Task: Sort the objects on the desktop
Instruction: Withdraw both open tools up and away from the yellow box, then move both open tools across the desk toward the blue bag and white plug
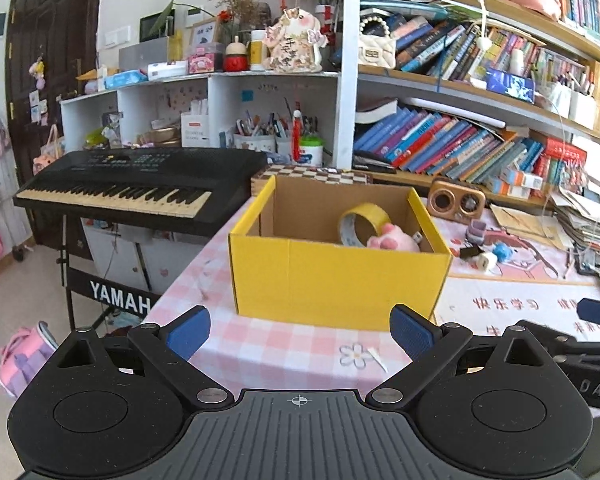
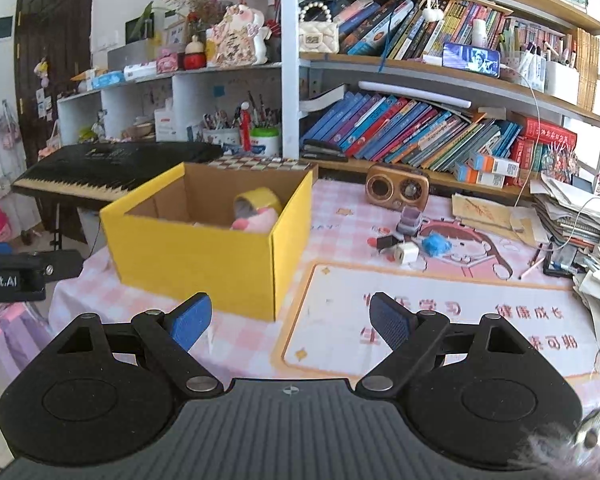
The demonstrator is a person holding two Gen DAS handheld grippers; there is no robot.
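Observation:
A yellow cardboard box stands open on the pink checked tablecloth. Inside it lie a yellow tape roll and a pink plush toy. Right of the box, small loose items cluster together: a white charger plug, a blue crumpled piece, a black clip and a small purple-grey case. My left gripper hovers open just in front of the box, nothing between its fingers. My right gripper is open and empty by the box's right front corner.
A brown retro radio sits behind the loose items. Stacked papers crowd the right edge. A black keyboard stands left of the table, bookshelves behind. A printed desk mat lies in front of my right gripper.

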